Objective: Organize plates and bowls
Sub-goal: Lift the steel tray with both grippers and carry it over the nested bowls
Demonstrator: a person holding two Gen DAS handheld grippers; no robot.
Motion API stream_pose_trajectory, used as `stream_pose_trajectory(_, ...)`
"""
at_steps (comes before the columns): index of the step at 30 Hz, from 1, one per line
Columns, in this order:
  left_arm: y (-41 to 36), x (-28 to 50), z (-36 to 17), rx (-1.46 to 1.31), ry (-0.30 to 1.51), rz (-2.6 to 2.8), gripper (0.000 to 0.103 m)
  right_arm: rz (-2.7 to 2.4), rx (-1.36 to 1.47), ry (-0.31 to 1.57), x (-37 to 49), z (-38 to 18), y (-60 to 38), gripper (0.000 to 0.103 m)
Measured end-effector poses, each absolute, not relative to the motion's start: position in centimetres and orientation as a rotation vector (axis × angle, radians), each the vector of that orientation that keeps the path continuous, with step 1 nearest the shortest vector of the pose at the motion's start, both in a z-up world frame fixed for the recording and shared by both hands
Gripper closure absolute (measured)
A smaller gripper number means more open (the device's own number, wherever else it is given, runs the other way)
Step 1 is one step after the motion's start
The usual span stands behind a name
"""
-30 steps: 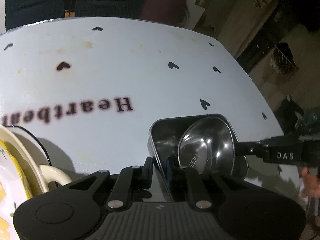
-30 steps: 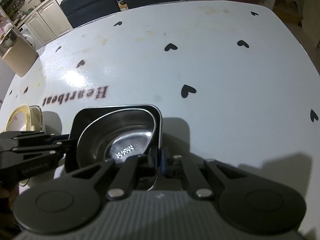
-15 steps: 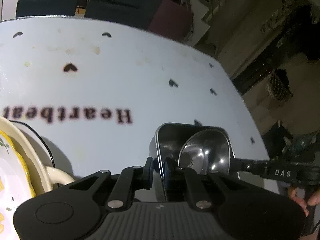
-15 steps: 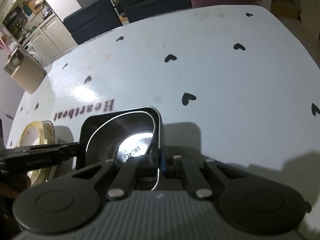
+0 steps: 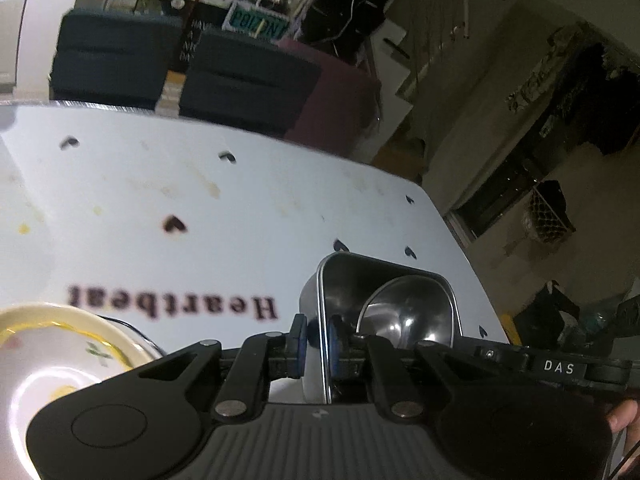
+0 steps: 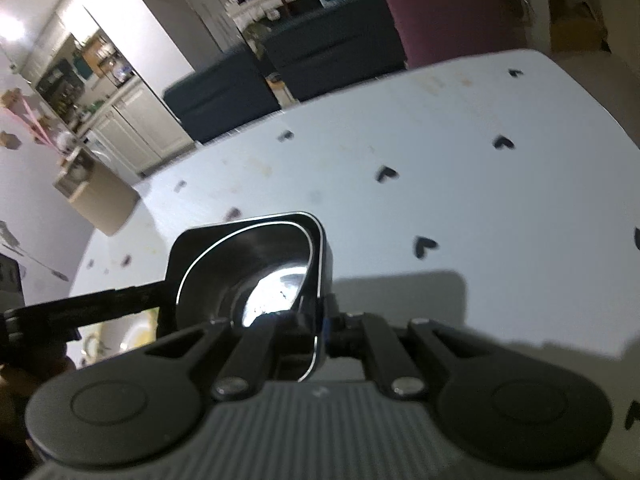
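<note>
A rectangular steel container (image 5: 348, 280) hangs above the white table (image 5: 200, 208), with a round steel bowl (image 5: 412, 312) lying tilted inside it. My left gripper (image 5: 316, 342) is shut on the container's near left wall. My right gripper (image 6: 318, 326) is shut on the opposite wall, and its black body (image 5: 560, 368) reaches in from the right in the left wrist view. In the right wrist view the container (image 6: 248, 264) is dark, with my left gripper (image 6: 80, 312) at its left side. A cream plate with a yellow rim (image 5: 60, 352) sits on the table below left.
The table (image 6: 480, 208) carries black hearts and the word "Heartbeat" (image 5: 172, 304). Dark chairs (image 5: 240, 84) and a maroon one (image 6: 448, 16) stand along its far edge. A cardboard box (image 6: 100, 200) stands off the table's left end. A fingertip (image 5: 622, 420) shows at the lower right.
Both grippers have risen together with the container in their grip. The table has dropped away beneath it, both views tilt up to show more of the room, and the yellow-rimmed plate now lies lower.
</note>
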State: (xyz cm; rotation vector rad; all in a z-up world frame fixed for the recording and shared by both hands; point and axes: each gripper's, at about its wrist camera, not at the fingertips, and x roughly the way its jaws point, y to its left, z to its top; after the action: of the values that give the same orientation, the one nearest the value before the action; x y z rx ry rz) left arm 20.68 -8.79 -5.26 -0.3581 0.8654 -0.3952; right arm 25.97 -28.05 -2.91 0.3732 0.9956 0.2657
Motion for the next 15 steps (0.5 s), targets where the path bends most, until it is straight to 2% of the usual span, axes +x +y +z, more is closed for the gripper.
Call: stream_pose_trajectory(15,-1.3,16.5,-0.3,-0.321,0.792,-0.278,0.092,0.37,0.394,0.884,25.6,0.6,-21.1,0.098)
